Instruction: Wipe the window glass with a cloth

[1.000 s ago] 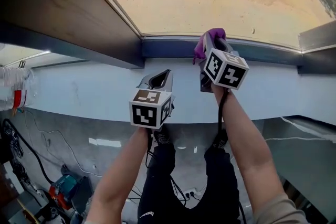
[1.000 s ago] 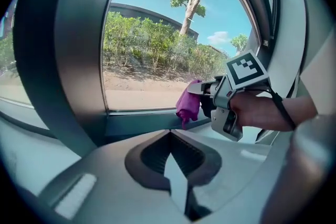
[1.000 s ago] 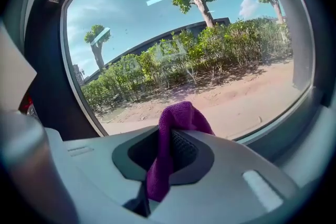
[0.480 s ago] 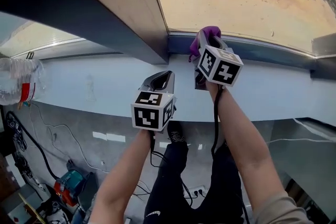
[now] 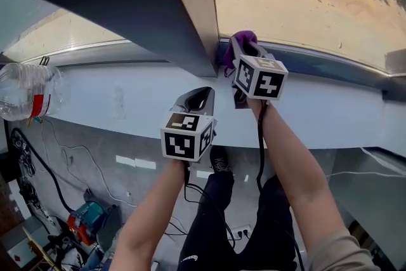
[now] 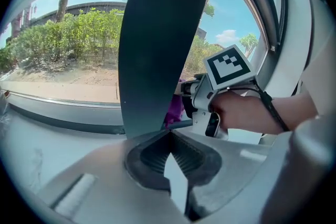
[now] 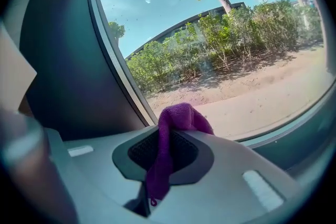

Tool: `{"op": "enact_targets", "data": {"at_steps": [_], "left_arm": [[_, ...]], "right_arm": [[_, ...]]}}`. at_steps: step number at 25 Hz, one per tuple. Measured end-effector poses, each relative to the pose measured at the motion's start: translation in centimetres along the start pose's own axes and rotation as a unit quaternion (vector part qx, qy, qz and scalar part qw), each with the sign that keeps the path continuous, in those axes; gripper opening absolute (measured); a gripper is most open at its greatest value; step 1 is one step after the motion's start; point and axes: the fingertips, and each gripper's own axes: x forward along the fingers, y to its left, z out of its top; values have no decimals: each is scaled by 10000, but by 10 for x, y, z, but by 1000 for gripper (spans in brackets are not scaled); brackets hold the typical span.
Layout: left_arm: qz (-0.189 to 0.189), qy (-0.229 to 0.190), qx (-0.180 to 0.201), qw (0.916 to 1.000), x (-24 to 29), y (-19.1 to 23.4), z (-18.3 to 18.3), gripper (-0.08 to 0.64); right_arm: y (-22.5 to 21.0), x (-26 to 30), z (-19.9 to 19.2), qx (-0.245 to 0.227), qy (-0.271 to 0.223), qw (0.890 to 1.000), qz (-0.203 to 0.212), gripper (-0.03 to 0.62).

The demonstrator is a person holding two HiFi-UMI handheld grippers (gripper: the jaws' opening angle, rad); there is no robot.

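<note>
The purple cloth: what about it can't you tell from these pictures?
- Contact with the window glass: right gripper view shows the purple cloth only in front of it; in the head view the right hand-held gripper covers most of it.
- Its size: bunched between the jaws.

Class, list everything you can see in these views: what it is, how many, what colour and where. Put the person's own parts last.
cloth: one, purple, pinched in the right gripper, close to the glass.
window glass: two panes, clear, either side of the post.
frame post: one, dark grey, between the panes.
sill: one, white, under the window.
bottle: one, clear plastic with a red label, at the sill's left end.
cables: several, black and white, on the floor below.
machine: one, teal, on the floor at lower left.
left gripper: one, grey, jaws together, empty, over the sill.
right gripper: one, grey, shut on the cloth, at the window's bottom edge.
arms: two, reaching forward.
legs: two, in black trousers, below.
</note>
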Motion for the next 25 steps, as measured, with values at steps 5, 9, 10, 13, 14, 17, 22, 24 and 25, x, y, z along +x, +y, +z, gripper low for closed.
{"op": "enact_targets", "data": {"at_steps": [5,9,10,13,14,17,22,24,25], "left_arm": [[41,-17,25,10000,-2,1,4,0],[92,-18,68,9999,3,-5,4,0],[86,-13,80,9999,6,-10,4,0],[-53,-4,126,9999,25,-41,4,0],[-119,-7,146,9998,33,-56,5,0],[-345,-46,215,9992,59,-108,13,0],[-719,-38,350,9968,105,-203,23,0],[-860,-16,403,9955,121,-240,27,0],[-958,4,431,9945,130,-260,29,0]], "right_arm": [[23,7,-3,-202,209,9977,611,61],[31,-11,0,-243,126,9927,1171,61],[26,-21,2,-211,47,9920,1240,61],[-9,-64,12,-162,-211,9920,1237,61],[-26,-80,15,-174,-279,9927,1164,61],[-98,-131,27,-140,-474,9959,751,61],[-238,-220,56,86,-889,9957,-242,61],[-293,-258,71,128,-1062,9920,-671,61],[-323,-279,79,165,-1147,9888,-938,61]]}}
